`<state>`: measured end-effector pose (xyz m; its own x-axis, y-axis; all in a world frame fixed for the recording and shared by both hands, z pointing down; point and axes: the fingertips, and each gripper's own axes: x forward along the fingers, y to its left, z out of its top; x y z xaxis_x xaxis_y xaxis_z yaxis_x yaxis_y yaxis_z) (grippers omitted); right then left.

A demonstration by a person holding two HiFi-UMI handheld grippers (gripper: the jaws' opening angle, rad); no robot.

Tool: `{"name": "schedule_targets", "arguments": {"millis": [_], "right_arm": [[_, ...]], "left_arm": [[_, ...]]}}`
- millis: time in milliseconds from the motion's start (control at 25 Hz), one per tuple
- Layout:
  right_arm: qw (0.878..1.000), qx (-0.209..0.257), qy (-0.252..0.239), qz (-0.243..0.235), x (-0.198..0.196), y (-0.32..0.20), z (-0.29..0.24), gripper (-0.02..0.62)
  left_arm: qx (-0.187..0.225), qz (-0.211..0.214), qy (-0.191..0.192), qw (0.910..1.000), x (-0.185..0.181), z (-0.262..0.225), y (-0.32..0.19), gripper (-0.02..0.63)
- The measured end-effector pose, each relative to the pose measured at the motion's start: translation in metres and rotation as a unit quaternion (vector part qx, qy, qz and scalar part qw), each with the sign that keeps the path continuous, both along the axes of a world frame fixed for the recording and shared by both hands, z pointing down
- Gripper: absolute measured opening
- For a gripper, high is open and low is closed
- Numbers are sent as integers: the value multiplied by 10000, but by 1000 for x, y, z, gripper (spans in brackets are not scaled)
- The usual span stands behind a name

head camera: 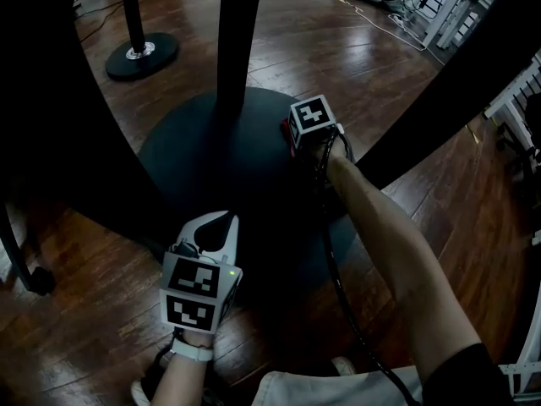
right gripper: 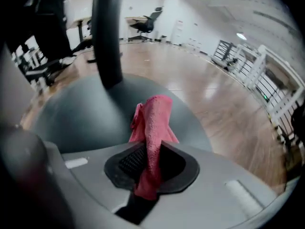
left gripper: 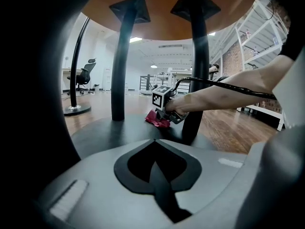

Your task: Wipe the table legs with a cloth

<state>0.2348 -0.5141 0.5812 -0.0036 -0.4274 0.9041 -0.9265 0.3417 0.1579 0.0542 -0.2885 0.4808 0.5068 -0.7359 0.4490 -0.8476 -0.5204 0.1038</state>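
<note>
Pink cloth (right gripper: 151, 128) – pinched between the fingers of the right gripper (right gripper: 147, 168), which are closed on its bunched middle. A loose fold sticks out ahead of the fingers and a short tail hangs behind them.

- Setting: low down beneath a counter. Its orange-brown underside (left gripper: 167, 23) shows overhead in the left gripper view, and black legs rise to it from a dark round base (head camera: 190, 155) on a wooden floor (head camera: 355, 49).
- Right gripper (head camera: 294, 138): held low over the base with the arm stretched forward, between the upright leg (head camera: 239, 41) and the slanting leg (head camera: 439, 100). From the left gripper view the cloth (left gripper: 156, 119) appears to rest on the base (left gripper: 105, 132), just beside the foot of the right-hand leg (left gripper: 199, 70). Whether cloth and leg touch cannot be told.
- Right gripper view: a leg (right gripper: 107, 37) stands ahead and to the left, apart from the cloth.
- Left gripper (head camera: 223, 218): fingers together with nothing between them – the seam is shut in its own view (left gripper: 153, 161). It hangs over the near rim of the base, well back from the right gripper.
- A black cable (head camera: 338, 286) runs back along the right forearm.
- Background: a pole stand on its own round foot (head camera: 141, 53) and an office chair (left gripper: 85, 73).
</note>
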Motion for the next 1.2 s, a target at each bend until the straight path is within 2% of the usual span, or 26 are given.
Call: {"name": "schedule_targets", "arguments": {"millis": [120, 240, 320, 400, 480, 560, 640, 760, 880, 1000, 1200], "right_arm": [[9928, 265, -313, 1122, 32, -22, -1, 46], [9717, 534, -699, 2192, 65, -26, 3, 46], [9595, 752, -1005, 2521, 75, -31, 1, 46], [9632, 1032, -1200, 2174, 63, -43, -9, 46], [9719, 1425, -1332, 1314, 31, -57, -33, 44], [9697, 1903, -1466, 437, -10, -70, -74, 44], [9558, 2406, -1675, -244, -53, -77, -128, 46], [9247, 3151, -1898, -984, -109, -78, -216, 44], [8935, 3816, -1794, -1543, -144, -75, -304, 44], [8722, 4294, -1454, -1837, -156, -77, -388, 45], [8354, 5020, -1015, -1997, -161, -81, -514, 46]], "left_arm": [[-58, 35, 21, 10000, 3, 4, 1, -6], [-130, 57, 51, 9999, 3, 9, 4, -6], [-97, 64, 76, 9999, 3, 9, 2, -6], [-50, 69, 103, 9999, 2, 6, 1, -6], [-1, 97, 121, 9999, 4, 5, 1, -6], [25, 164, 105, 9998, 8, 7, 2, -6], [16, 243, 74, 9997, 14, 9, 4, -6], [42, 325, 64, 9994, 22, 14, 5, -6], [149, 386, 81, 9991, 28, 11, 4, -6], [120, 431, 39, 9990, 33, 9, 6, -6], [125, 678, -136, 9975, 47, 19, 13, -6]]}}
